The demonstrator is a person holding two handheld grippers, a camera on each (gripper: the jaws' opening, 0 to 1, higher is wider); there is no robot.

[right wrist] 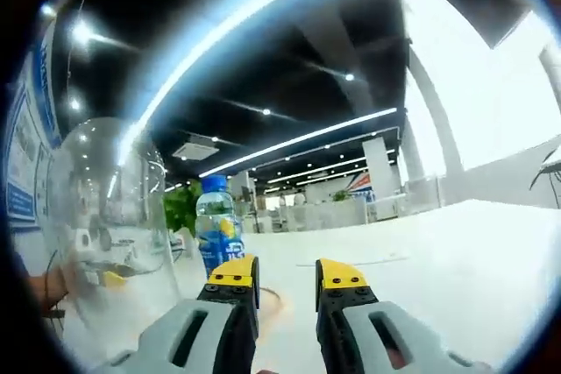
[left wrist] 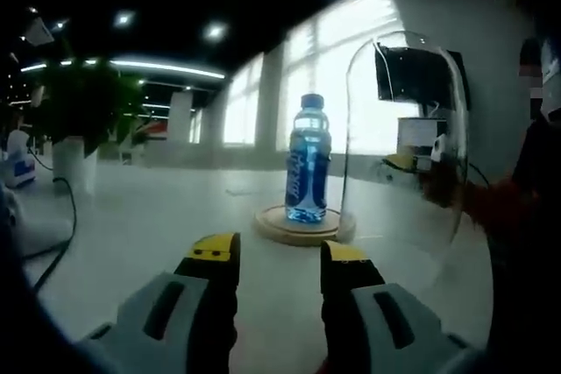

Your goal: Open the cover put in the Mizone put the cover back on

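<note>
A blue Mizone bottle [left wrist: 307, 172] with a blue cap stands upright on a round wooden base [left wrist: 298, 227] on the white table. The clear glass dome cover [left wrist: 405, 133] is off the base, just to its right, with a person's hand [left wrist: 486, 208] at its far side. I cannot tell whether the dome rests on the table. My left gripper [left wrist: 280, 260] is open and empty, a short way in front of the base. In the right gripper view the dome [right wrist: 105, 216] is at the left, the bottle [right wrist: 216, 232] beside it, and my right gripper [right wrist: 287, 282] is open with nothing between its jaws.
A potted plant in a white pot [left wrist: 74, 142] and a black cable [left wrist: 61, 216] lie at the left of the white table [left wrist: 158, 216]. A dark monitor [left wrist: 421, 76] stands behind the dome. A person in dark clothes [left wrist: 535, 216] is at the right.
</note>
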